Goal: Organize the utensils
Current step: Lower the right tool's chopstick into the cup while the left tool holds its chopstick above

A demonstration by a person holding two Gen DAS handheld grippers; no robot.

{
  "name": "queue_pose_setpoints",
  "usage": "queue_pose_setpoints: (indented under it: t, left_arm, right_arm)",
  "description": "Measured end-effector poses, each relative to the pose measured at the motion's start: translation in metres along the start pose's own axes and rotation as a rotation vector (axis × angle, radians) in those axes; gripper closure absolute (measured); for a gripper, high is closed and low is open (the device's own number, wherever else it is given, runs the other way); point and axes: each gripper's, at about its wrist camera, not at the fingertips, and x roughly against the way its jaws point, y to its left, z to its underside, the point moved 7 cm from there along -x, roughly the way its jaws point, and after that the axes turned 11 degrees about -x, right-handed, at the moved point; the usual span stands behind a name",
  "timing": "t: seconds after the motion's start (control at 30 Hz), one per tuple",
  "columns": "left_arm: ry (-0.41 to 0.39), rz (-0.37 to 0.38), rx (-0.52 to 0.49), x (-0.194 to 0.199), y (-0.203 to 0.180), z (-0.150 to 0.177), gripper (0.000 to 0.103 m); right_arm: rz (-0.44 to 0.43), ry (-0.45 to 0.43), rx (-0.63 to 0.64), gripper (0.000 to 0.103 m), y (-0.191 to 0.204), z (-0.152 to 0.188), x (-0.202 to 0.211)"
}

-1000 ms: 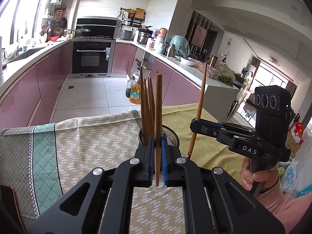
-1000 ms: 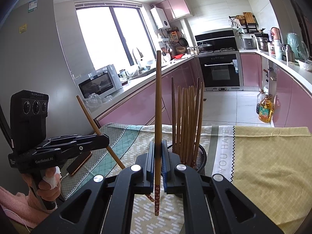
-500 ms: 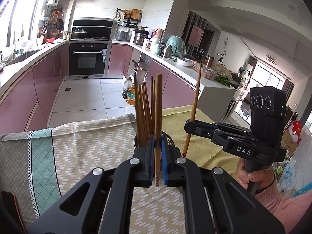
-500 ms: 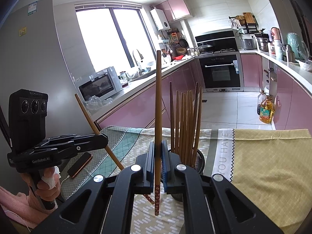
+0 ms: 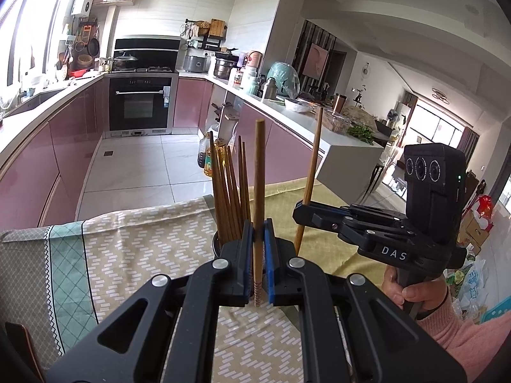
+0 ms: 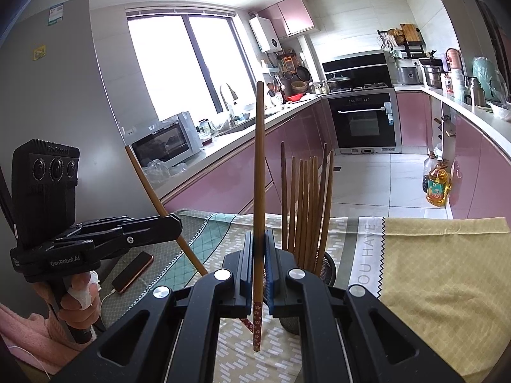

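My left gripper (image 5: 258, 233) is shut on a wooden chopstick (image 5: 258, 172) held upright. Just beyond its fingers stands a dark mesh holder (image 5: 217, 242) with several chopsticks (image 5: 230, 191) in it, its rim mostly hidden. To the right, the right gripper (image 5: 300, 212) is shut on another chopstick (image 5: 311, 166). In the right wrist view my right gripper (image 6: 259, 242) clamps its upright chopstick (image 6: 259, 159), patterned end down. The holder (image 6: 325, 268) and its bundle (image 6: 306, 207) stand just right of it. At the left, the left gripper (image 6: 177, 226) holds its chopstick (image 6: 150, 188) tilted.
A patterned tablecloth (image 5: 127, 249) covers the table, next to a yellow cloth (image 6: 447, 271). A phone (image 6: 132, 271) on a cable lies on the table below the left gripper. A person's hands hold both gripper handles. Pink kitchen cabinets and an oven lie beyond the table edge.
The left gripper has edged a little closer to the holder, whose rim now hides behind its fingers. The right gripper has kept still. Both grips are unchanged.
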Motion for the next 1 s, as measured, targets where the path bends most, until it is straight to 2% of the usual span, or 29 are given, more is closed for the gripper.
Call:
queue_pose_setpoints:
  t: [1.0]
  left_arm:
    - [-0.076, -0.017, -0.015, 0.002, -0.001, -0.023, 0.096]
  right_arm:
    - [0.006, -0.062, 0.04, 0.097, 0.009, -0.025, 0.009]
